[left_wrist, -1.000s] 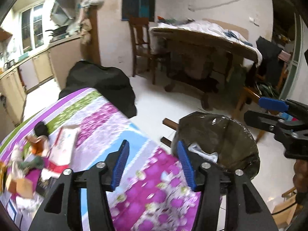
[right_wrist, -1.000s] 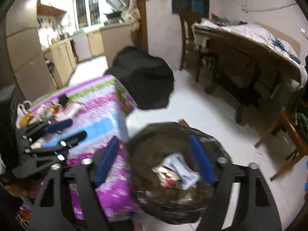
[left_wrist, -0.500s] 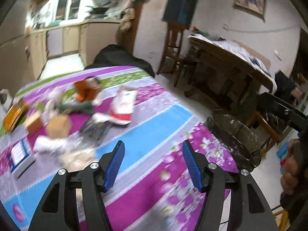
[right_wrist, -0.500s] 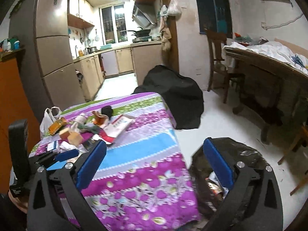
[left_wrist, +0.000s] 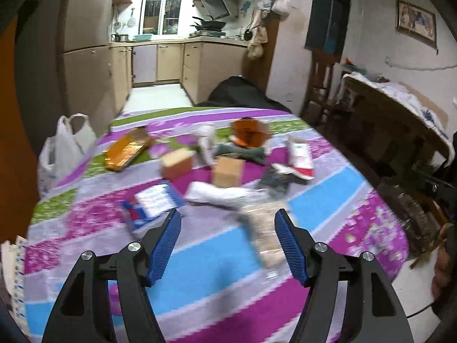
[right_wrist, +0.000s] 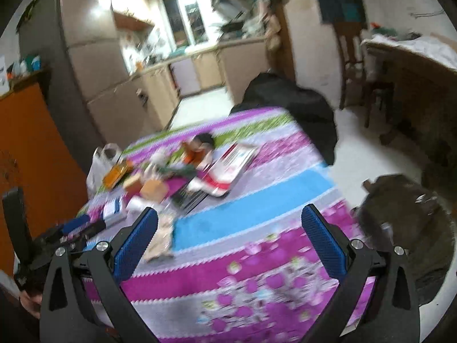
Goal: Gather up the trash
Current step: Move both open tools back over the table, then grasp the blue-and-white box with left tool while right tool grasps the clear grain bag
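The left gripper (left_wrist: 227,240) is seen at the bottom centre of the left wrist view with its blue fingers (left_wrist: 167,243) spread wide and nothing held between them. The right gripper (right_wrist: 228,243) is likewise seen at the bottom of the right wrist view, its fingers (right_wrist: 322,240) spread wider still and empty.

Just beyond the left fingers, a blurred clear plastic wrapper (left_wrist: 264,228) lies on the worktop (left_wrist: 200,260), which is covered by a purple, blue and green striped cloth. Further up the frame a crumpled white wrapper (left_wrist: 212,194) and a blue and white packet (left_wrist: 151,205) are found, then two small cardboard boxes (left_wrist: 228,173), a dark pouch (left_wrist: 274,181) and a red and white package (left_wrist: 300,157). Towards the top of the cloth an orange flat box (left_wrist: 127,153), an orange container (left_wrist: 250,133) and a green item (left_wrist: 242,153) are seen. A white plastic bag (left_wrist: 61,148) stands at the left edge.

The lined trash bin (right_wrist: 408,228) is shown at the right edge of the right wrist view, beside the worktop; its contents cannot be made out.

The task is judged to be far from finished: most of the litter is left on the cloth, nothing is gripped, and each piece remains to be carried to the bin.
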`<state>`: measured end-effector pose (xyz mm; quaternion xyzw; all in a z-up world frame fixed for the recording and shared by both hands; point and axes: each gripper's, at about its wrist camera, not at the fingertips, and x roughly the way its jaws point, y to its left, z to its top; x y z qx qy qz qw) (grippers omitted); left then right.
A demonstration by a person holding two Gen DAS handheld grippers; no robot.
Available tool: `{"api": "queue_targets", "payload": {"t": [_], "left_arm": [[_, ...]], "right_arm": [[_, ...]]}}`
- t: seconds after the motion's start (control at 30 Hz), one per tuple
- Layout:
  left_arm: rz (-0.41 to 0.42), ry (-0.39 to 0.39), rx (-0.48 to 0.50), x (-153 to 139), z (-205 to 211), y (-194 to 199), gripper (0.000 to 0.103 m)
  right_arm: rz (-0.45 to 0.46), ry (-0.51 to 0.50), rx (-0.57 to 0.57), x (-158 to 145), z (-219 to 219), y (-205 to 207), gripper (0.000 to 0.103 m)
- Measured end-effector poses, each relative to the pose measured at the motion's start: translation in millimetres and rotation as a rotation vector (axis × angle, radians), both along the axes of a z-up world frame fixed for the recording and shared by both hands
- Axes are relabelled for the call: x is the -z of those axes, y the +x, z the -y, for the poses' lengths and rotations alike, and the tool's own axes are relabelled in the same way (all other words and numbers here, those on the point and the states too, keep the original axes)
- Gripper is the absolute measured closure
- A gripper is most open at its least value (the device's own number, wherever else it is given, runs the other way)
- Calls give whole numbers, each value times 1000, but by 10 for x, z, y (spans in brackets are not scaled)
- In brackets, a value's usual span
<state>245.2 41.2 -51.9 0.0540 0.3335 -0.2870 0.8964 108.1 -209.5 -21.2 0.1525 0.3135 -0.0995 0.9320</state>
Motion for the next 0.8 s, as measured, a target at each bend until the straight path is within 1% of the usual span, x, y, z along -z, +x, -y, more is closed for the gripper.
{"api": "queue_targets", "payload": {"t": [0.1,0.17,0.23,0.27,0.3,0.37,0.43,0.47,0.5,0.6,0.7,0.8], "left_arm": [[15,42,-12,45,-181,78,31],[12,65,4,89,-285,169,31],[-2,64,41,125,-382,291,31],[-20,56,78,158,-418,374,31],[-34,51,112,185,-452,454,31],[-42,57,168,236,-476,591,31],[-39,81,224,297,-481,776,31],[-35,92,232,318,-457,838,31],[-32,111,246,356,-447,942,31],[-12,156,247,425,-406,1120,31],[11,160,299,460,-359,1212,31],[21,161,337,488,-298,1243,31]], "right_arm": [[-40,-21,-63,98,-238,150,6],[-57,-16,-94,154,-327,233,6],[-76,-2,-135,224,-430,349,6],[-83,-1,-149,248,-460,385,7],[-94,-4,-171,282,-504,451,11],[-109,-6,-211,345,-563,560,14],[-135,14,-245,439,-596,681,20],[-147,32,-261,486,-604,734,23],[-155,43,-268,516,-609,764,23],[-171,47,-278,608,-662,875,23],[-189,32,-284,691,-737,971,23],[-233,4,-262,813,-812,1076,23]]}}
